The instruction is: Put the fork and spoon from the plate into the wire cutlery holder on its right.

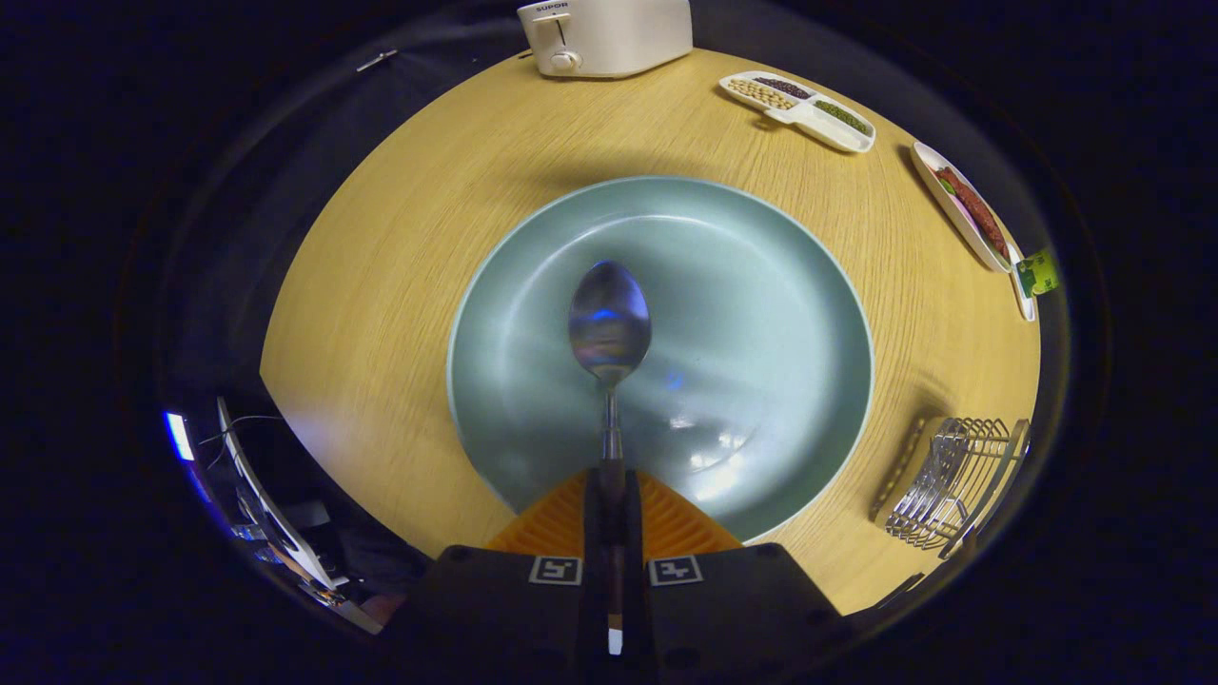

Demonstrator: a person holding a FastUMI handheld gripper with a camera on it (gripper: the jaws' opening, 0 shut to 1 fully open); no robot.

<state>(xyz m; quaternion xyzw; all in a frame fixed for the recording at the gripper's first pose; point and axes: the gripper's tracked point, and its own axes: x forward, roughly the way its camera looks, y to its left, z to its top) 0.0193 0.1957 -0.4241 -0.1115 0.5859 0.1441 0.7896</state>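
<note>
Spoon point(609, 323) is clamped by its handle between the closed fingers of the gripper point(610, 495) above the plate point(761, 285), the fork seems already lodged in the holder point(956, 480), so 1 transfer is judged left.

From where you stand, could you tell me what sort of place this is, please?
Probably a staged dining table: a toaster, a plate and sectioned snack tray on round wood; the gripper is shut on a spoon.
</note>
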